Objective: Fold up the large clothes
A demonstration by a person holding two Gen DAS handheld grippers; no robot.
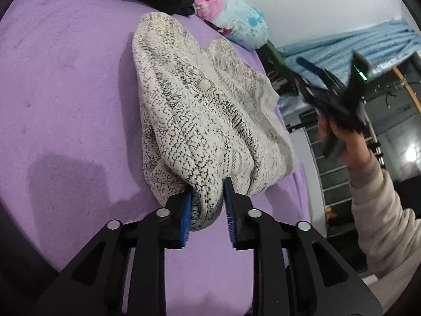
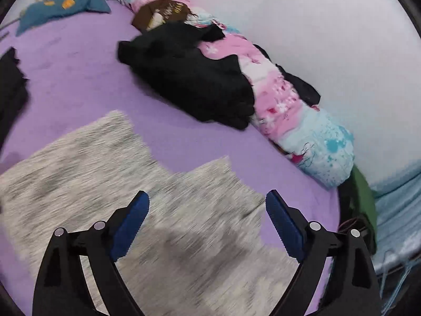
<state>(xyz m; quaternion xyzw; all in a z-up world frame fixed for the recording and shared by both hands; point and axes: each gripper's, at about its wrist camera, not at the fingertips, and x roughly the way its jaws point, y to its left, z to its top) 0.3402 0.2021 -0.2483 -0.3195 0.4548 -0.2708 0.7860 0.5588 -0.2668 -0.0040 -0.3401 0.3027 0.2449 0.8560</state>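
Observation:
A cream knit sweater (image 1: 189, 100) with black speckled pattern lies bunched on the purple bed sheet (image 1: 65, 79). My left gripper (image 1: 208, 187) is shut on the sweater's near end, and a fold of knit bulges between its blue pads. In the right wrist view the sweater (image 2: 105, 158) looks blurred and spreads flat under my right gripper (image 2: 208, 194). That gripper hangs above it, open wide, with nothing between its fingers. The left wrist view shows a hand (image 1: 339, 137) in a beige sleeve holding that right gripper up beyond the bed's right edge.
A heap of black clothes (image 2: 189, 76) lies further up the bed against a rolled pink and blue blanket (image 2: 276, 100) along the wall. A blue cloth (image 2: 60, 10) sits at the far left. Another black garment (image 2: 10, 84) is at the left edge. A metal frame (image 1: 334, 173) stands beside the bed.

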